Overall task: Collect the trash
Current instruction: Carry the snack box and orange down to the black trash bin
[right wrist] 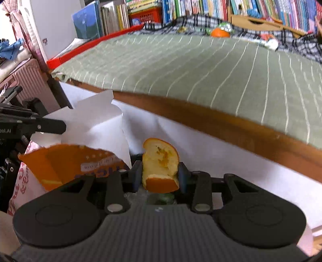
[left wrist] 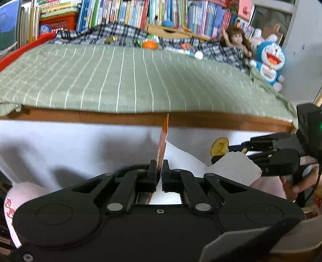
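My left gripper (left wrist: 160, 174) is shut on the rim of an orange and white paper bag (left wrist: 164, 141), held below the bed's wooden edge. The bag's white inside (right wrist: 96, 123) and orange outside (right wrist: 66, 163) show at the left of the right wrist view, with the left gripper's finger (right wrist: 50, 126) on it. My right gripper (right wrist: 160, 177) is shut on a piece of orange peel (right wrist: 161, 163), just right of the bag's mouth. In the left wrist view the peel (left wrist: 219, 147) and right gripper (left wrist: 229, 154) hang over the bag's far rim. More trash (left wrist: 150, 43) lies far back on the bed.
A green striped sheet (left wrist: 130, 80) covers the bed, with a wooden rail (left wrist: 120, 119) and white cloth (left wrist: 60, 145) below. A checked blanket (left wrist: 112, 33), a doll (left wrist: 236, 43), a blue plush toy (left wrist: 269, 58) and bookshelves (left wrist: 140, 12) stand behind. A hand (left wrist: 299, 185) holds the right gripper.
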The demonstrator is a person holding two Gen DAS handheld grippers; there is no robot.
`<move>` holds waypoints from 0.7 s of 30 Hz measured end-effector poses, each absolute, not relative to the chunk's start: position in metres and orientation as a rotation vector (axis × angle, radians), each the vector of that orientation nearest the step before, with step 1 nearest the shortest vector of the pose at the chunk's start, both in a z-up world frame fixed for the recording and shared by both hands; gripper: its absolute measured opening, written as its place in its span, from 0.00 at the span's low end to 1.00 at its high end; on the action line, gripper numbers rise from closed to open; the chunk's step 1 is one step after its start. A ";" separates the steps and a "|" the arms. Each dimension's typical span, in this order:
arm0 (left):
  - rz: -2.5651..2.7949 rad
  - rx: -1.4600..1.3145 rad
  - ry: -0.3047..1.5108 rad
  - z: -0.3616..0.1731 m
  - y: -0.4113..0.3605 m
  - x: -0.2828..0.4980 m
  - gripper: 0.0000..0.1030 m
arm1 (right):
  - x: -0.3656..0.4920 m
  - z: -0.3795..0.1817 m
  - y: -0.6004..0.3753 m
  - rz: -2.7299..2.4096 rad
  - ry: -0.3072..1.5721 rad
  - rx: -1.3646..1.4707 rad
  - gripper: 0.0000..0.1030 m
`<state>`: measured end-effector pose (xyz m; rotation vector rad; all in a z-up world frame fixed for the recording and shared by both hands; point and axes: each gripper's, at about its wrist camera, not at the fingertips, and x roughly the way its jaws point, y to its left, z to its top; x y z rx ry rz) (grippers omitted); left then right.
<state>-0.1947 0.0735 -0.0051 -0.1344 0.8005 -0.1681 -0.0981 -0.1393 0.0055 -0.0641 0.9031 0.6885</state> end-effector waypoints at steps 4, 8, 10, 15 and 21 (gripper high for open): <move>-0.152 -0.162 0.871 -0.029 0.077 -0.191 0.04 | -0.099 -0.013 -0.134 0.686 0.956 -0.077 0.41; -0.124 -0.177 0.948 -0.057 0.085 -0.182 0.04 | -0.097 -0.034 -0.130 0.678 1.024 -0.074 0.41; -0.104 -0.173 0.984 -0.069 0.086 -0.176 0.04 | -0.094 -0.045 -0.128 0.673 1.061 -0.077 0.41; -0.052 -0.093 1.048 -0.096 0.078 -0.164 0.06 | -0.085 -0.072 -0.118 0.651 1.139 -0.115 0.41; -0.073 -0.103 1.129 -0.125 0.066 -0.146 0.07 | -0.075 -0.102 -0.107 0.650 1.229 -0.139 0.42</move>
